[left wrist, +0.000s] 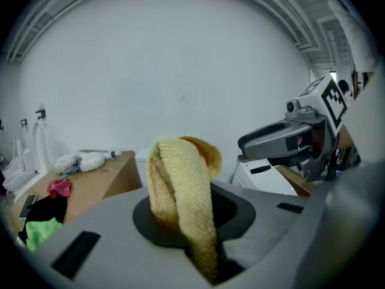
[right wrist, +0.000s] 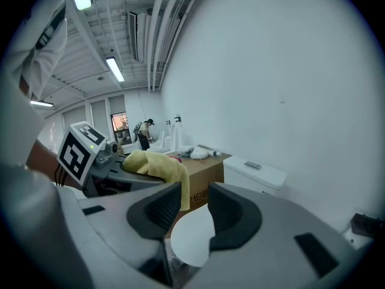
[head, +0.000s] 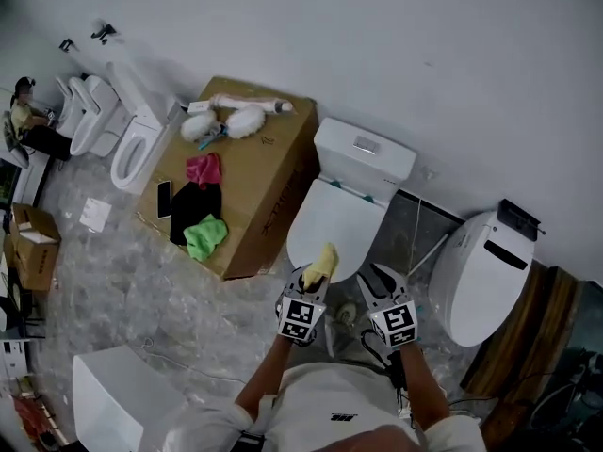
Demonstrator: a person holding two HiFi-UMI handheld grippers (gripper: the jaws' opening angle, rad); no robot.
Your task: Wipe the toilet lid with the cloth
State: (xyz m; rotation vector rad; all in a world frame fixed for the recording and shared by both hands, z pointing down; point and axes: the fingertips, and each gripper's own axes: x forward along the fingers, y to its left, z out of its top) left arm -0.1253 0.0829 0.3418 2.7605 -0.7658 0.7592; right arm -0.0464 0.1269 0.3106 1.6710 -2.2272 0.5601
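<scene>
gleaming marbled floor [head: 141,281] around closed toilet lid [head: 332,217]

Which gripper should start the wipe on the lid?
Left, most likely. The left gripper has its jaws shut on the cloth, which is already at the front edge of the lid. The right gripper has its jaws apart and holds nothing.

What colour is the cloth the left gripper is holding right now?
Pale yellow, waffle-textured cloth, shut in the left gripper; clearest in the left gripper view.
</scene>
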